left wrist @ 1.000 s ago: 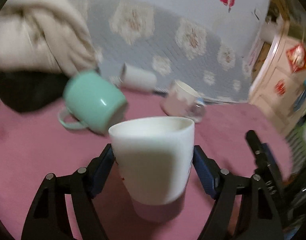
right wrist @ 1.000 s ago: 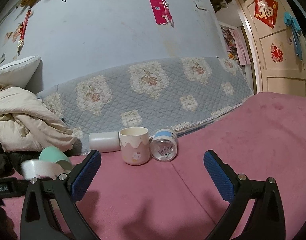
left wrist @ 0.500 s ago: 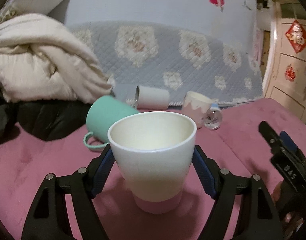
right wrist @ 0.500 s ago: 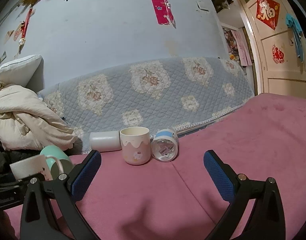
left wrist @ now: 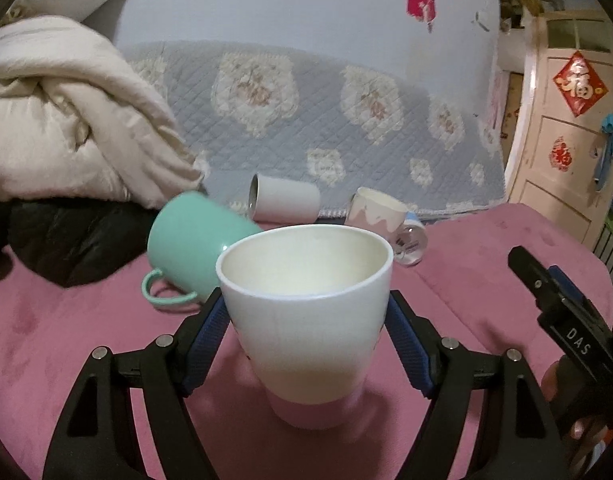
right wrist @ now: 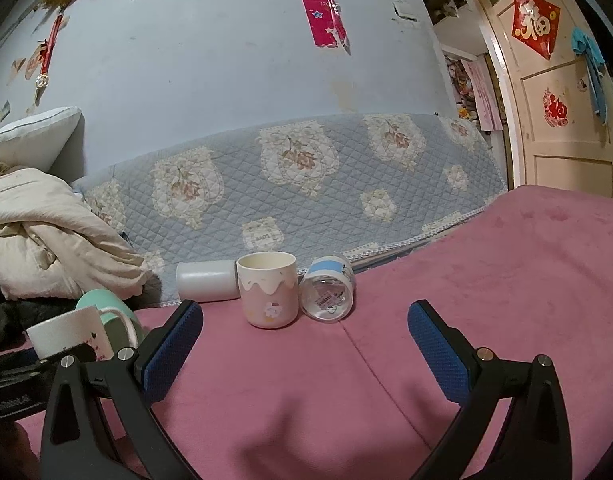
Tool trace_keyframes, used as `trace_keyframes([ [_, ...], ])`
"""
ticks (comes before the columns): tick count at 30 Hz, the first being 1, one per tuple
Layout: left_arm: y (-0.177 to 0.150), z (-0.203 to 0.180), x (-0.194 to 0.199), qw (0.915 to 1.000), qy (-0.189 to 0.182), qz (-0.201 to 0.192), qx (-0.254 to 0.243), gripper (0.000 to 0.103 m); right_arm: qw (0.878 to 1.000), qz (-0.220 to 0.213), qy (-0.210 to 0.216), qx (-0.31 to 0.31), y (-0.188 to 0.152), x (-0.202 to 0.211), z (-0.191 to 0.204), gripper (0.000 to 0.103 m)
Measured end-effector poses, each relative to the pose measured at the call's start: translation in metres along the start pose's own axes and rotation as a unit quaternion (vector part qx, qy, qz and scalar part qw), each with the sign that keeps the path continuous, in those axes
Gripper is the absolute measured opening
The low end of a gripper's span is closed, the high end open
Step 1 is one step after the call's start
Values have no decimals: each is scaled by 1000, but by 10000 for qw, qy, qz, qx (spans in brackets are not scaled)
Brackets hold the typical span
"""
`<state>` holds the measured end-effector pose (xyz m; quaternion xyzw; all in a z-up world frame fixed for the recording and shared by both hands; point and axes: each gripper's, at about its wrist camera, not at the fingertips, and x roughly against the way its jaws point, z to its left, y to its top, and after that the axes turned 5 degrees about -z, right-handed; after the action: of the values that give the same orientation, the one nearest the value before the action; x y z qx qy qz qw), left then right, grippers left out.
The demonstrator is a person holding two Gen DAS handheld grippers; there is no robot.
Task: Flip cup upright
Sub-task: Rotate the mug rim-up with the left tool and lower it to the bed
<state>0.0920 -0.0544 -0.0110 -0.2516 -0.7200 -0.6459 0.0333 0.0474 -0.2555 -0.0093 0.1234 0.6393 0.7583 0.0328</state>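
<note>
Altogether five cups are counted in the left wrist view, all on a pink plush bed cover. One white cup, upright with its mouth up, is clamped at mid-height between the blue textured pads of the left gripper; its base is seen on the cover. Its body is smooth and glossy, tapering downward to a pink band at the bottom, with a cream interior. Behind it to the left, a mint green mug with a loop handle is seen lying on its side. Farther behind the white cup, a plain white cylinder cup lies on its side, a pink cup with a white drip pattern stands upright, and a clear glass lies just beside that one. At the right edge, part of the right gripper is visible.

From the right wrist view, the same five cups are counted. The right gripper is held with its jaws wide apart and nothing between them. The white cup, a curved handle showing, is seen at far left, in front of the mint green mug. Behind the cups, a quilted grey blanket with floral patches is draped.
</note>
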Motion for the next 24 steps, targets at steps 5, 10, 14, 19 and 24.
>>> trace_keyframes([
  [5, -2, -7, -5, 9995, 116, 117, -262, 76, 10000, 18, 8, 10, 0, 0, -1, 103],
  [10, -3, -7, -6, 9991, 163, 245, -293, 88, 10000, -11, 4, 3, 0, -1, 0, 103],
  [14, -4, -13, 0, 9987, 143, 130, -473, 100, 10000, 7, 18, 0, -1, -1, -1, 103],
  [19, -4, -20, 10, 9977, 138, -48, -656, 100, 10000, -8, 39, 12, -2, 1, -4, 103],
  [24, -4, -13, 23, 9982, 50, -157, -568, 100, 10000, -16, 65, 2, -1, 1, -4, 103],
])
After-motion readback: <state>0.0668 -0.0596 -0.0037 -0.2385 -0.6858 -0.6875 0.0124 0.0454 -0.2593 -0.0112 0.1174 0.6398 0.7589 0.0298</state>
